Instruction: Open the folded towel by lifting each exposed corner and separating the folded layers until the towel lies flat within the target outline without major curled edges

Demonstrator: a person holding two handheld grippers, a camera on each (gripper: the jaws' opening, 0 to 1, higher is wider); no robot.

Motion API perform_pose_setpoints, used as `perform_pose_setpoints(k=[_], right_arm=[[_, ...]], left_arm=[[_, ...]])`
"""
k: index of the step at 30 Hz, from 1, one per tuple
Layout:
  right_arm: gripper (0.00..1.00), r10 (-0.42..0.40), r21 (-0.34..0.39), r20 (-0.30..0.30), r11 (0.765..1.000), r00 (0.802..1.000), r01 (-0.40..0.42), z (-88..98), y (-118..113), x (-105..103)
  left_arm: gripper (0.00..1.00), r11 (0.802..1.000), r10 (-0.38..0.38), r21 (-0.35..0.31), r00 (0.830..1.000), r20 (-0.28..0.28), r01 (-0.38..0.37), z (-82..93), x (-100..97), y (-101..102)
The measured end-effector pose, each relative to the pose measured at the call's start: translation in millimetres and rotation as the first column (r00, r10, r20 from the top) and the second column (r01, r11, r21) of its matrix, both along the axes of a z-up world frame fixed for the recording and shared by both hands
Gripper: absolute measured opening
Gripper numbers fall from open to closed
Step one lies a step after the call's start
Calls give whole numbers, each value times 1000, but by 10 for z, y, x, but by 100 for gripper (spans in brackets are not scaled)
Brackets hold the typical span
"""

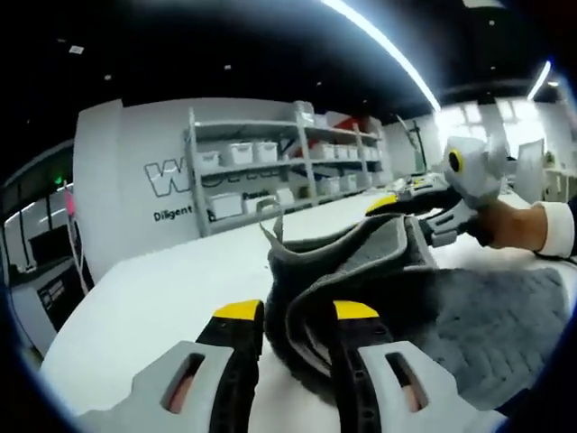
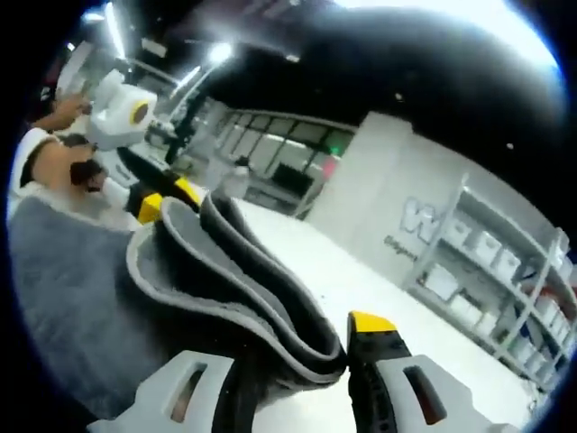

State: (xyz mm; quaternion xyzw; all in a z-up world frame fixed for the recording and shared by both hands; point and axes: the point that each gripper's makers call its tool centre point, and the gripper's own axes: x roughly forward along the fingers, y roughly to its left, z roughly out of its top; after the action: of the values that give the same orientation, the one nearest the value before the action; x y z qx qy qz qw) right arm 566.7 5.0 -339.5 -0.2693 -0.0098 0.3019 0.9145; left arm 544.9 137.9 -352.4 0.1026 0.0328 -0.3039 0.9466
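The grey towel [image 1: 469, 316] is held up above the white table [image 1: 162, 289], its thick folded layers bunched and curling. In the left gripper view my left gripper [image 1: 297, 316] is shut on a folded edge of it, yellow-tipped jaws on either side. At the towel's far corner my right gripper [image 1: 406, 203] clamps the cloth. The right gripper view has the towel [image 2: 72, 298] spreading left while its layered edge runs into my right gripper [image 2: 306, 347]. That gripper's left jaw tip is hidden under the cloth. My left gripper [image 2: 167, 200] grips the far end.
A person's hand and white sleeve [image 1: 550, 230] hold the right gripper's handle. Metal shelves [image 1: 270, 153] with white bins stand behind the table against a lettered wall. Bare white tabletop [image 2: 379, 280] stretches beyond the towel.
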Motion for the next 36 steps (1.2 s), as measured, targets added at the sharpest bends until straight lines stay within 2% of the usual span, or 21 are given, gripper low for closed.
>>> perform_pose_setpoints(k=[1,4,9,15,24,26,28,31,33,36], right_arm=[[30,6,-4,8,1000,1000,-6,1,14,-16],[31,-17,-91,51,996,999,22,-53,-9,12],[35,-26,-125,73,991,997,35,-57,-34,10],[34,-9,-112,69,994,998,17,-46,-39,-20],[34,13,-114,52,993,999,-7,-93,11,-72],[35,23,-109,51,994,998,-17,-75,39,-101],[37,34,-103,43,994,998,-30,-69,67,-128],[44,54,-93,27,994,998,-51,-68,106,-163],[48,64,-77,1,995,998,-64,-77,129,-189],[57,71,2,-53,997,996,-71,-63,159,-225]], left_arm=[[28,1000,2,5,1000,-3,-2,-12,4,2],[28,1000,10,19,1000,-4,-9,-36,8,14],[26,1000,16,12,1000,-3,-16,-32,10,17],[23,999,32,44,999,-16,-32,-115,17,14],[23,999,27,23,999,-22,-26,-89,-11,31],[24,1000,25,0,999,-37,-25,-82,-11,47],[27,999,26,-35,996,-82,-29,-110,-13,63],[35,989,-7,-144,986,-164,-17,-122,-26,61],[40,985,-21,-169,983,-181,-10,-121,-64,37],[47,981,-25,-194,981,-195,-13,-109,-59,70]])
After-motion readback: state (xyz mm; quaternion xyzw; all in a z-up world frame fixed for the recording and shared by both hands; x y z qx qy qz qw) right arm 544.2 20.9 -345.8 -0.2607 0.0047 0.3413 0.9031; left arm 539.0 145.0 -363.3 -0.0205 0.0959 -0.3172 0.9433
